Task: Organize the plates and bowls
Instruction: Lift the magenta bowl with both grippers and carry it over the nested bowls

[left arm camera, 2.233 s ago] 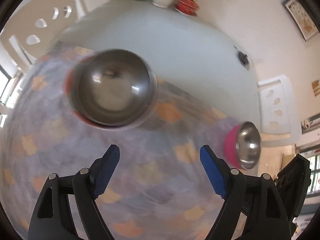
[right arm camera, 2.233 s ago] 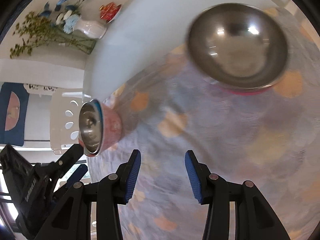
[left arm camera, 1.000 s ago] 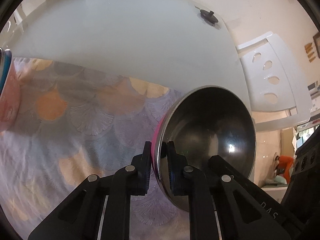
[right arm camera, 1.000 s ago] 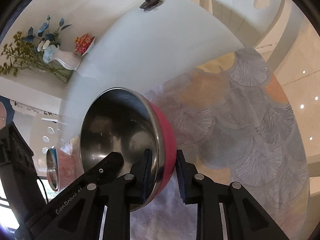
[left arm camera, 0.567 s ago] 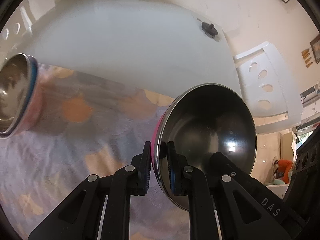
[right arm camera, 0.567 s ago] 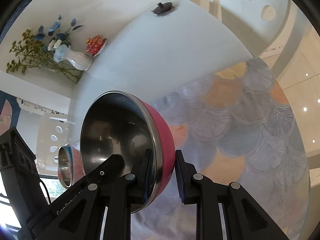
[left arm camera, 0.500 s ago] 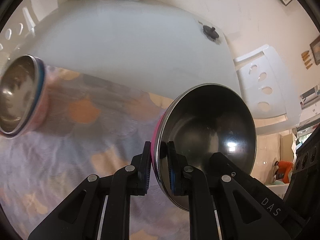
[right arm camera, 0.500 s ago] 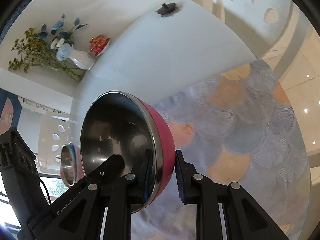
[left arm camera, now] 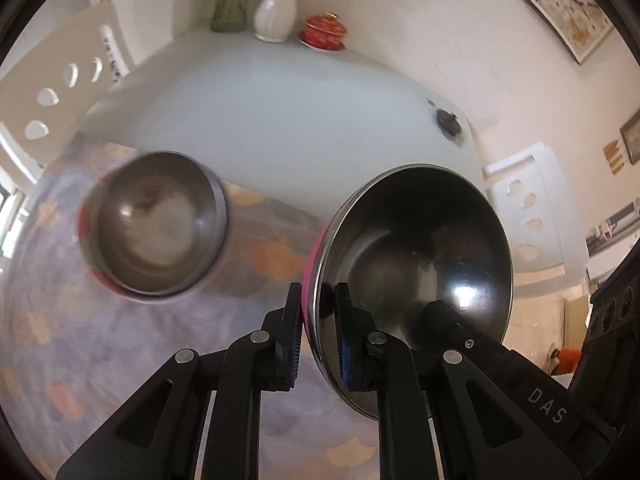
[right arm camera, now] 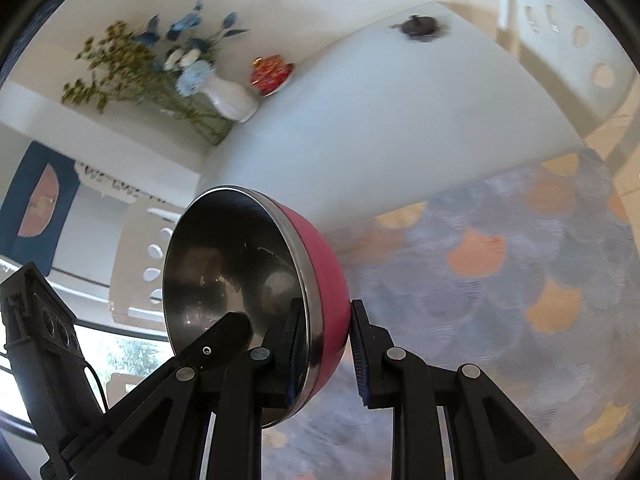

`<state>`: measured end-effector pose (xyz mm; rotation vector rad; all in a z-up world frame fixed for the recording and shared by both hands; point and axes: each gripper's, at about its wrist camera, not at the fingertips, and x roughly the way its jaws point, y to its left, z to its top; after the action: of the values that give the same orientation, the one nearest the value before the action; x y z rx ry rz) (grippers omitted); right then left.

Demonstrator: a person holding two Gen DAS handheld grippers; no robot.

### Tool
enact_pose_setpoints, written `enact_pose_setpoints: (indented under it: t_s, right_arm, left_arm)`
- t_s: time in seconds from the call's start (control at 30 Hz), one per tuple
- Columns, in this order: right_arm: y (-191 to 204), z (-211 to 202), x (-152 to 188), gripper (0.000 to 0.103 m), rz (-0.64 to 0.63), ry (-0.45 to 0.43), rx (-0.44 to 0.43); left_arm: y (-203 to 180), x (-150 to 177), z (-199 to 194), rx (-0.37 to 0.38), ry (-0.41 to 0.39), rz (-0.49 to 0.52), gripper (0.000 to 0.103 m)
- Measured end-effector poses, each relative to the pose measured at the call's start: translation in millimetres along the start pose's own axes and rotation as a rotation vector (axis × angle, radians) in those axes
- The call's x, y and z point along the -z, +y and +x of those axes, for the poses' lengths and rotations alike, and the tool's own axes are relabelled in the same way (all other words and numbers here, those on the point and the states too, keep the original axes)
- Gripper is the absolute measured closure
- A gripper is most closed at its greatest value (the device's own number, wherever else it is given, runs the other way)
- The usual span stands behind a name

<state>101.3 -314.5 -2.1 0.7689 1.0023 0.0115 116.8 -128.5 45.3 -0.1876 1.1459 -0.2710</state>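
Bowls are held in both grippers: the left gripper (left arm camera: 316, 336) is pinched on the rim of a pink bowl (left arm camera: 412, 264), and the right gripper (right arm camera: 324, 348) is pinched on the rim of a red bowl (right arm camera: 256, 292), both lifted above the patterned cloth (right arm camera: 520, 280) on the bench (left arm camera: 280, 120). A third bowl (left arm camera: 154, 222) is seen resting on the cloth, ahead and to the left in the left wrist view. For good stacking, one held bowl should probably be levelled, centred over the resting bowl and lowered before the pinch is released, so that the rims are not knocked.

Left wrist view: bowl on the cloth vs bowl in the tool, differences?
The bowl on the cloth sits upright, mouth up; the held bowl is tipped on edge. The first is free and blurred; the second is pinched at its rim by the left tool. Both have steel insides and reddish outsides.
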Motion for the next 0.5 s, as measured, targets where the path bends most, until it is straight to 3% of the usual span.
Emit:
enact_pose_setpoints:
  t_s: [0.5]
  right_arm:
    - [77.6,45.4,8.6,0.082,-0.082,0.032,-0.023]
  left_arm:
    - [74.1,-23.3,-19.4,-0.043,-0.039,-0.047,0.090]
